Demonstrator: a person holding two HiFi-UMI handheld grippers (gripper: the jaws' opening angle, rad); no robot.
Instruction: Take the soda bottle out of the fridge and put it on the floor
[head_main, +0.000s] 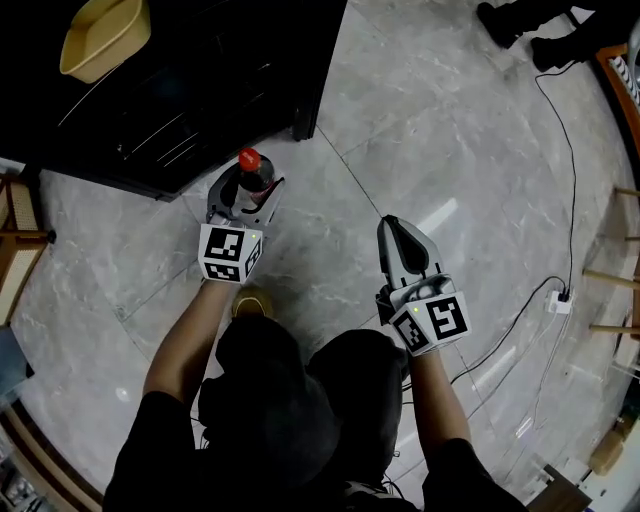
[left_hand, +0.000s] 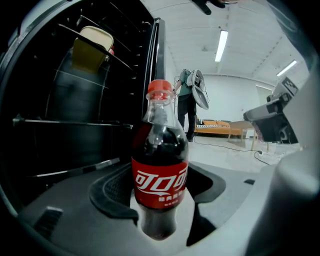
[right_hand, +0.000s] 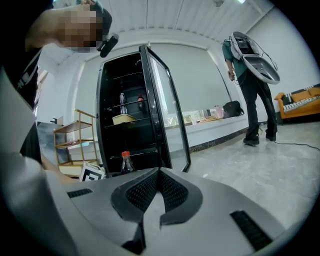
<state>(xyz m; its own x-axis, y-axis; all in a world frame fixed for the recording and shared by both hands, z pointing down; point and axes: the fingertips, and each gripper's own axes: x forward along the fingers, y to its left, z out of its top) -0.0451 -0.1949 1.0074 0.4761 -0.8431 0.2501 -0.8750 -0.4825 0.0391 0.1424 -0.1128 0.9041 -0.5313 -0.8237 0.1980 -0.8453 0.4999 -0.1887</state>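
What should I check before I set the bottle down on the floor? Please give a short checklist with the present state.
1. Bottle gripped by left gripper: ok, its fingers press on both sides.
2. Bottle out of fridge: ok, it is over the floor beside it.
3. Bottle upright: ok, cap on top.
4. Bottle bottom touching floor: cannot tell.
5. Right gripper free: ok, fingers together, nothing between.
6. Cable away from bottle: ok, it lies far off on the person's right side.
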